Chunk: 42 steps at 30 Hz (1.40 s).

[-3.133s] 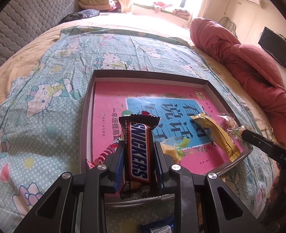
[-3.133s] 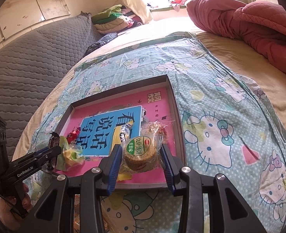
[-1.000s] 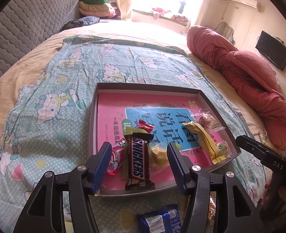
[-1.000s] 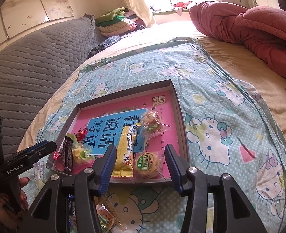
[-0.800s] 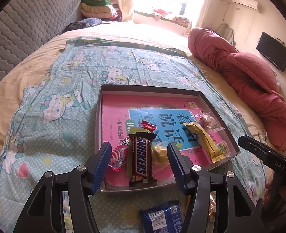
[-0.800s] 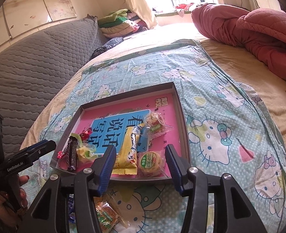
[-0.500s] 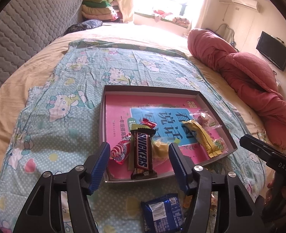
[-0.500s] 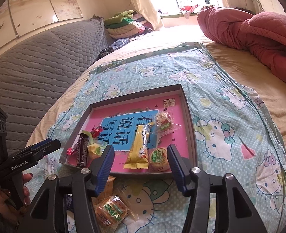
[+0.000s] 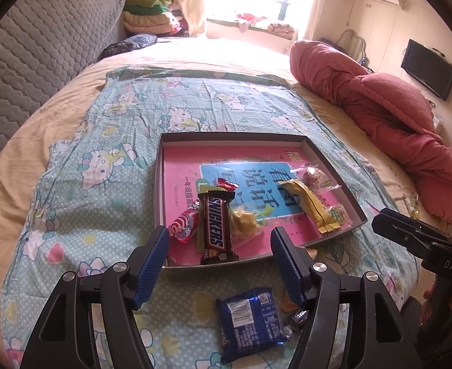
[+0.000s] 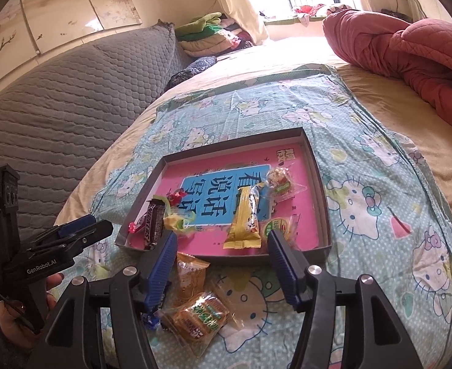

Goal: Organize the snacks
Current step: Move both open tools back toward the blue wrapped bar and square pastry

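Tray [image 9: 333, 166] on the sheet [image 9: 109, 190] — holds Snickers [image 9: 215, 226], lollipop [image 9: 183, 226], yellow bar [image 9: 310, 207], round cake [image 10: 276, 226], misc. candy. Your left claw [image 9: 219, 264] and right claw [image 10: 221, 266]: both wide apart, nothing held, just short of tray's near rim. Blue pack [image 9: 250, 318] and biscuit packs [image 10: 199, 313] lie loose outside the tray.

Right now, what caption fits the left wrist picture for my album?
Open left gripper hovers before the tray, Snickers bar inside, blue snack packet waiting on the bedsheet.
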{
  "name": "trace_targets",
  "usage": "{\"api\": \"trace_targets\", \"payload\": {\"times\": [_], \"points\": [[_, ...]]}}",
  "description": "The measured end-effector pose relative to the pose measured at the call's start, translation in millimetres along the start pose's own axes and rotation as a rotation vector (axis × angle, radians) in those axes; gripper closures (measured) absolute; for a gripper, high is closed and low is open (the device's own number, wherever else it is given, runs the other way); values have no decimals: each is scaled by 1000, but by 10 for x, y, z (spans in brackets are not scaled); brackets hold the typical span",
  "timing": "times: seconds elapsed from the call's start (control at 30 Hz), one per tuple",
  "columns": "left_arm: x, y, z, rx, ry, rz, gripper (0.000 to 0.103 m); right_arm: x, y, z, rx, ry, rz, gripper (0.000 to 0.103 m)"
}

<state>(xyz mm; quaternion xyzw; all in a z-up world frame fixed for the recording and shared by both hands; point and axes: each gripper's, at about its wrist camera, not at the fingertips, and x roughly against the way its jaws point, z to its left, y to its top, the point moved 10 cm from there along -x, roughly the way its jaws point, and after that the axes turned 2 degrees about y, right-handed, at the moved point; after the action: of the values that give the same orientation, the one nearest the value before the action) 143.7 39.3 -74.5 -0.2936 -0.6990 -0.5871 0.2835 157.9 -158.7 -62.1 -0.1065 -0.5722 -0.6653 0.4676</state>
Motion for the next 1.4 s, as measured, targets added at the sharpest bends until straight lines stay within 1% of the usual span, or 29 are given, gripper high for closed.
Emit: {"api": "trace_targets", "payload": {"times": [0.23, 0.5, 0.73, 1.2, 1.4], "points": [[57, -78, -67, -22, 10, 12, 33, -6, -103, 53, -15, 11, 35, 40], [75, -226, -92, -35, 15, 47, 33, -34, -240, 119, -22, 14, 78, 40], [54, -418, -139, -31, 3, 107, 33, -85, -369, 177, -27, 25, 117, 40], [-84, -754, -202, -5, -35, 220, 33, -201, -596, 216, -90, 44, 201, 40], [-152, -829, -205, 5, -42, 247, 33, -252, -664, 206, -107, 41, 227, 40]]}}
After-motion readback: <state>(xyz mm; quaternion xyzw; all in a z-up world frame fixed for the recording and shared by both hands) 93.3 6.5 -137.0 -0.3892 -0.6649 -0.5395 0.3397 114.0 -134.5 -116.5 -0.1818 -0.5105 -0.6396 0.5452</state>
